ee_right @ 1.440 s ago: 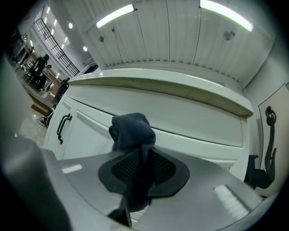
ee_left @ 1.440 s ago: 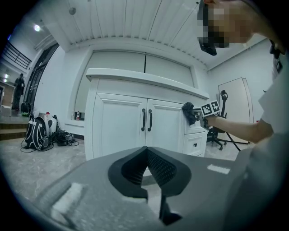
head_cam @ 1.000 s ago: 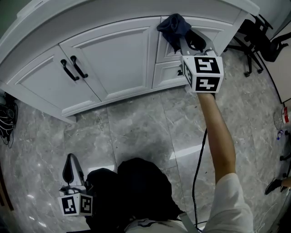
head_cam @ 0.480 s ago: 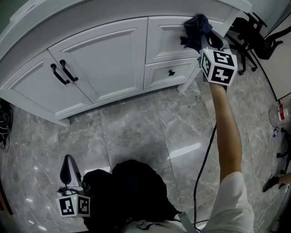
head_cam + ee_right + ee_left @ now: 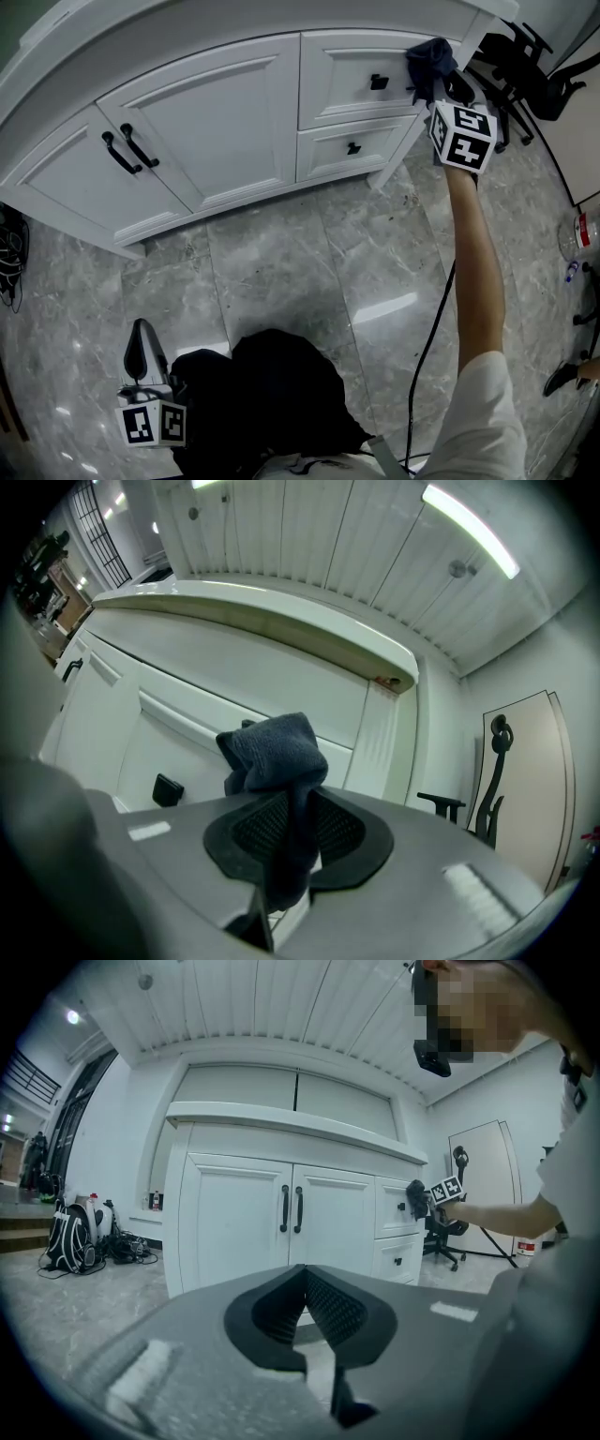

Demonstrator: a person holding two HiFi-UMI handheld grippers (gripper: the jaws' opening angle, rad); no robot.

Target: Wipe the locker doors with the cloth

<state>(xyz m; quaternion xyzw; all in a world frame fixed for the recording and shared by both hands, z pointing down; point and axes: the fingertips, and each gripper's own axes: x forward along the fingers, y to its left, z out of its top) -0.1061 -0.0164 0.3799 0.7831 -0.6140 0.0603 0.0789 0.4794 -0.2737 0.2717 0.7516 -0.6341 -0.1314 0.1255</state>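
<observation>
The white locker unit (image 5: 225, 122) has two doors with black handles (image 5: 128, 148) and two drawer fronts on its right. My right gripper (image 5: 439, 82) is shut on a dark blue cloth (image 5: 429, 58) and holds it against the right end of the upper drawer front, right of the black knob (image 5: 379, 82). In the right gripper view the cloth (image 5: 275, 752) bunches above the gripper (image 5: 298, 794) and hangs down between the jaws. My left gripper (image 5: 141, 356) hangs low at the person's left side, far from the locker. In its own view the left gripper (image 5: 305, 1269) is shut and holds nothing.
The floor (image 5: 300, 253) is grey marble tile. An office chair (image 5: 539, 66) stands right of the locker. A backpack and cables (image 5: 70, 1237) lie at its left end. A black cable (image 5: 422, 356) trails down along the right arm. A bottle (image 5: 583, 234) sits at the right edge.
The right gripper has slid the cloth rightwards along the upper drawer front, from its left edge to its right end, uncovering the knob. The left gripper has stayed put.
</observation>
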